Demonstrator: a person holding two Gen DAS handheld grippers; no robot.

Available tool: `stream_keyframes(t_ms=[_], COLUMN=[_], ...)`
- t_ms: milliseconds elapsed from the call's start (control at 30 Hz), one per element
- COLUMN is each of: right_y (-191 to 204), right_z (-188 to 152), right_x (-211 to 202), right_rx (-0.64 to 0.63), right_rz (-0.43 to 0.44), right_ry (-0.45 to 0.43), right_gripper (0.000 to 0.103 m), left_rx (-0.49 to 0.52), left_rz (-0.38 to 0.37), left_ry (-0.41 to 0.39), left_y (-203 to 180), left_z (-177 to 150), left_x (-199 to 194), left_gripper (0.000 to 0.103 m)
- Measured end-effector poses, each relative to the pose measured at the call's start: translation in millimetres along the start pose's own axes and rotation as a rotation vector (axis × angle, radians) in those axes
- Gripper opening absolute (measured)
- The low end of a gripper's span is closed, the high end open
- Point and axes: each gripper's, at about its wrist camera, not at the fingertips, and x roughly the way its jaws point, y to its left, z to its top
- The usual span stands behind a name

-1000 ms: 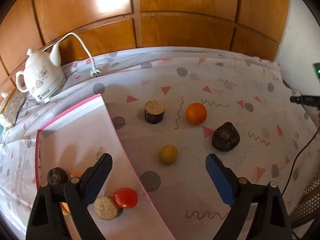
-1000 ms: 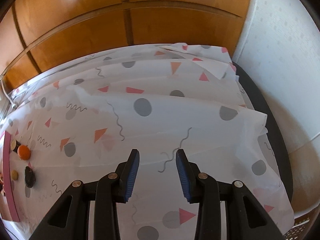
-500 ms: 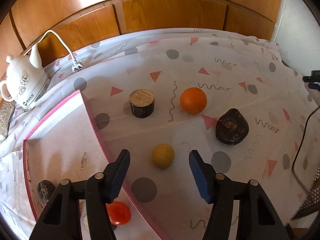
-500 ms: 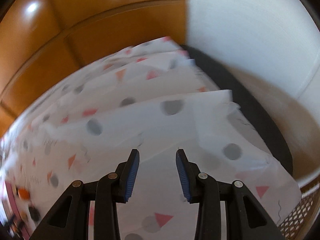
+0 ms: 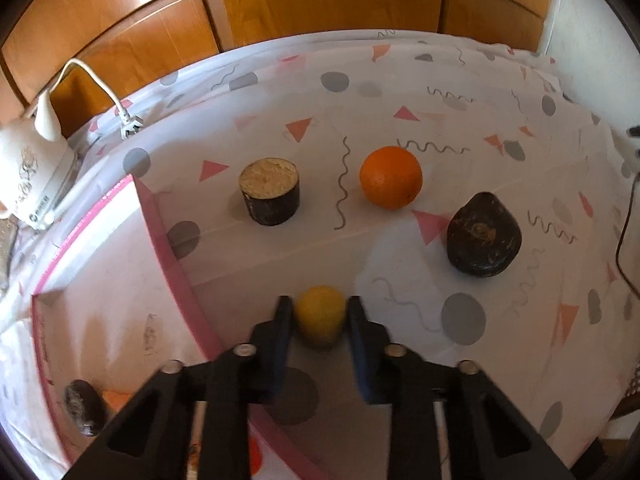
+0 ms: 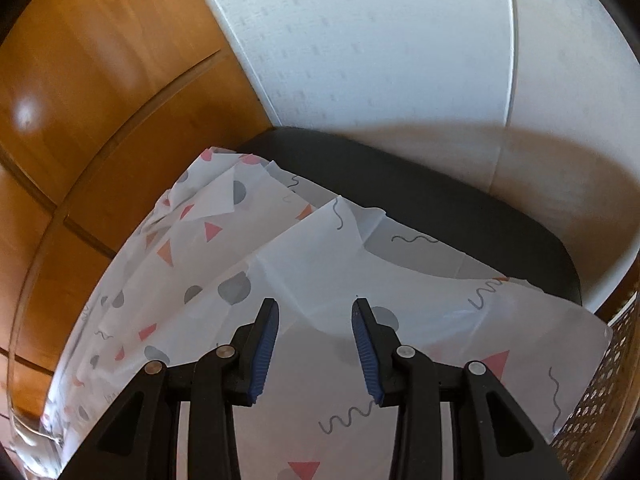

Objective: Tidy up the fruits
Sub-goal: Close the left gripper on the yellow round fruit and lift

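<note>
The left claw [image 5: 319,312] squeezes the small round yellow fruit [image 5: 320,313] on the dotted surface [image 5: 400,100], at 3 o'clock from the pink-edged white tray [image 5: 160,216]. It looks light, smooth and maybe squishy, so hold its middle gently. The right claw [image 6: 315,328] is half open, holding nothing.

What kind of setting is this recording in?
Probably a home room: a table under a patterned plastic tablecloth against wooden wall panelling, a white ceramic electric kettle at one side, and loose fruit such as an orange.
</note>
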Motion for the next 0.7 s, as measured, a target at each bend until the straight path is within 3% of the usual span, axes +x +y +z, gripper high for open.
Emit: stream_keyframes(t_ms=[133, 433, 600, 700], right_y=[7.6, 23.4, 19.5, 20.3], right_z=[-0.8, -10.3, -12.3, -14.8], right_x=[2.3, 7.4, 8.2, 7.1], right_rx=[-0.033, -0.121, -0.085, -0.093], right_rz=[0.008, 0.026, 0.026, 0.025], right_ry=[0.019, 0.050, 0.045, 0.043], right_gripper=[0.038, 0.038, 0.038, 0.038], left_rx=[-0.017, -0.243, -0.383, -0.483], left_rz=[0.005, -0.087, -0.031, 0.018], left_ry=[-0.016, -0.113, -0.187, -0.184], left_y=[-2.6, 26.5, 68.6, 100.2], left_z=[1.0, -8.6, -22.5, -31.9], left_x=[-1.5, -44.9, -72.5, -75.4], left_gripper=[0.025, 0.025, 0.025, 0.025])
